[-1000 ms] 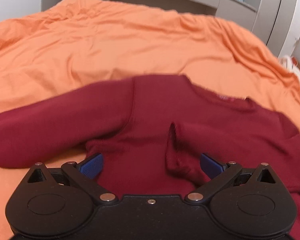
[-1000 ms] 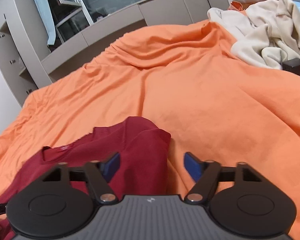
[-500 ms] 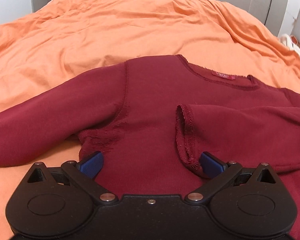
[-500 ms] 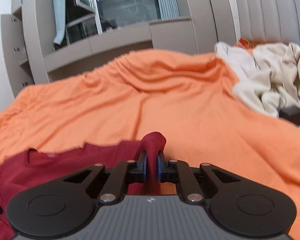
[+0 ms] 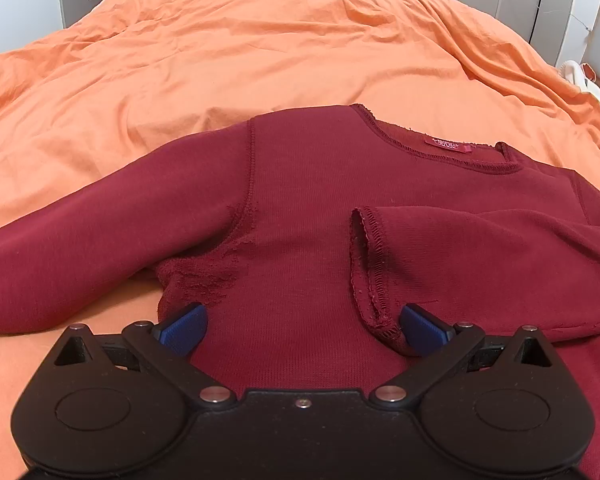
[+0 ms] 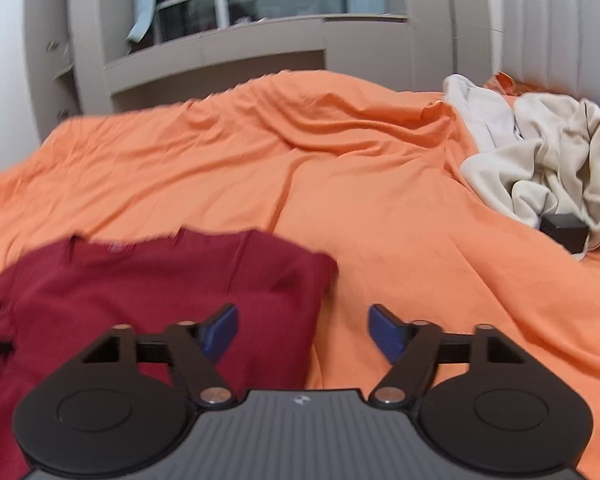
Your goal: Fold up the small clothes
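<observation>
A dark red long-sleeved sweater point(image 5: 308, 208) lies flat on an orange bed cover point(image 5: 260, 52), neckline away from the cameras. Its right sleeve point(image 5: 480, 264) is now folded across the chest, cuff near the middle; a second ago that sleeve was bunched and lifted. The left sleeve point(image 5: 80, 248) stretches out sideways. The left gripper point(image 5: 302, 326) hovers over the sweater's body, jaws spread, gripping nothing. The right gripper point(image 6: 303, 330), pinched on a fold of sweater half a second ago, has let go; its jaws are opening above the sweater's edge. A pile of cream clothes point(image 6: 540, 168) sits well apart.
</observation>
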The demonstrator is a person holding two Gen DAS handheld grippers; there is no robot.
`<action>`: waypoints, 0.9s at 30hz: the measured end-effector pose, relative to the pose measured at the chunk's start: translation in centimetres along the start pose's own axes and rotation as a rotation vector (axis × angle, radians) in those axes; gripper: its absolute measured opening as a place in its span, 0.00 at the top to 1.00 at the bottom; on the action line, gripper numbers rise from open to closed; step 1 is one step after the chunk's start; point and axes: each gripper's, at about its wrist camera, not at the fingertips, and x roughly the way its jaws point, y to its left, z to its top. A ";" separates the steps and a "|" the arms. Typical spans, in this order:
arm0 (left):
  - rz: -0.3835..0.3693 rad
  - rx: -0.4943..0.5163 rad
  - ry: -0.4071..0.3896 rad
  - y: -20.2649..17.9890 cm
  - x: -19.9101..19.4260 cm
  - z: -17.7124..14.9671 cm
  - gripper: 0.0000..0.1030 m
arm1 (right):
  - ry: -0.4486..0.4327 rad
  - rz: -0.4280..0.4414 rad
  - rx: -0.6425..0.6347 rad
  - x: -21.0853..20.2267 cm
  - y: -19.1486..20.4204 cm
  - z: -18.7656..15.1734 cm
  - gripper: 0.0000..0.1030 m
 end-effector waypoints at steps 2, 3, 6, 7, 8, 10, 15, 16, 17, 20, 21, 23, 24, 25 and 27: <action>-0.001 -0.002 -0.002 0.0 0.0 0.0 0.00 | -0.006 -0.008 -0.063 -1.5 0.5 -0.7 0.07; -0.002 -0.003 -0.004 0.1 -0.1 -0.1 0.00 | 0.007 -0.018 -0.100 -2.0 0.9 -1.0 0.05; -0.002 -0.005 -0.007 0.1 0.0 -0.1 0.00 | 0.039 -0.062 -0.211 -2.6 2.3 -2.7 0.05; -0.002 -0.005 -0.008 0.1 0.0 -0.1 0.00 | 0.048 -0.071 -0.240 -2.5 2.8 -3.2 0.05; -0.002 -0.005 -0.009 0.1 0.0 -0.1 0.00 | 0.054 -0.077 -0.264 -2.2 3.3 -3.6 0.06; -0.004 -0.007 -0.010 0.1 -0.1 -0.1 0.00 | 0.073 -0.075 -0.308 -1.5 4.2 -4.3 0.13; -0.006 -0.010 -0.011 0.3 -0.2 -0.2 0.00 | 0.073 -0.117 -0.348 0.3 5.4 -5.5 0.35; -0.006 -0.010 -0.012 0.3 -0.2 -0.2 0.00 | 0.058 -0.126 -0.338 0.4 5.4 -5.6 0.41; -0.006 -0.010 -0.012 0.3 -0.2 -0.2 0.00 | 0.046 -0.126 -0.324 0.5 5.2 -5.6 0.43; -0.008 -0.012 -0.012 0.3 -0.2 -0.2 0.00 | 0.019 -0.097 -0.260 0.3 4.7 -5.1 0.77; -0.009 -0.012 -0.012 0.3 -0.2 -0.2 0.00 | 0.026 -0.076 -0.234 0.1 4.6 -4.9 0.91; -0.008 -0.012 -0.012 0.3 -0.2 -0.2 0.00 | 0.043 -0.102 -0.222 -0.5 4.5 -4.4 0.95; -0.007 -0.011 -0.011 0.3 -0.2 -0.2 0.00 | 0.039 -0.115 -0.233 -0.8 4.6 -4.3 0.95; -0.005 -0.009 -0.010 0.3 -0.2 -0.2 0.00 | 0.039 -0.119 -0.244 -0.9 4.6 -4.1 0.95; 0.000 -0.001 -0.008 0.1 -0.4 -0.3 0.00 | 0.057 -0.113 -0.231 -0.7 4.4 -4.1 0.95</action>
